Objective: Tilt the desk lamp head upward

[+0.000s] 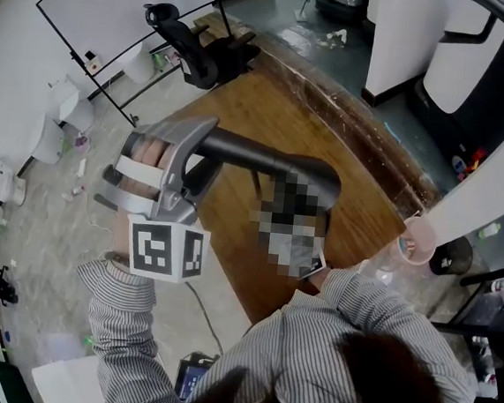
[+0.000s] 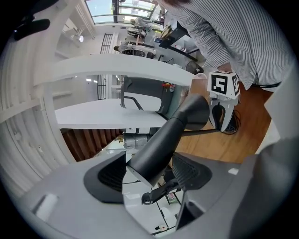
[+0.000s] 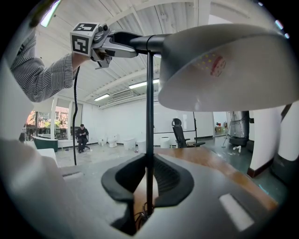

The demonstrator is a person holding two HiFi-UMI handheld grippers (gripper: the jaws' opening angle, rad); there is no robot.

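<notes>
The desk lamp has a dark cone-shaped head (image 1: 311, 184) with a long dark neck, set on a thin black pole (image 3: 149, 116). My left gripper (image 1: 206, 147) is closed round the rear end of that neck (image 2: 154, 154), with a pad against each side. In the right gripper view the head's pale underside (image 3: 224, 60) hangs over me, lying roughly level. My right gripper (image 3: 149, 179) is shut on the lower pole, just above the lamp's cord. In the head view a mosaic patch hides the right gripper except for its marker cube (image 1: 315, 266).
The lamp stands on a brown wooden table (image 1: 268, 127). A black office chair (image 1: 196, 49) and a glass board (image 1: 120, 6) stand beyond its far end. A pink cup (image 1: 415, 238) sits at the table's right edge. White pillars (image 1: 406, 34) rise at the back right.
</notes>
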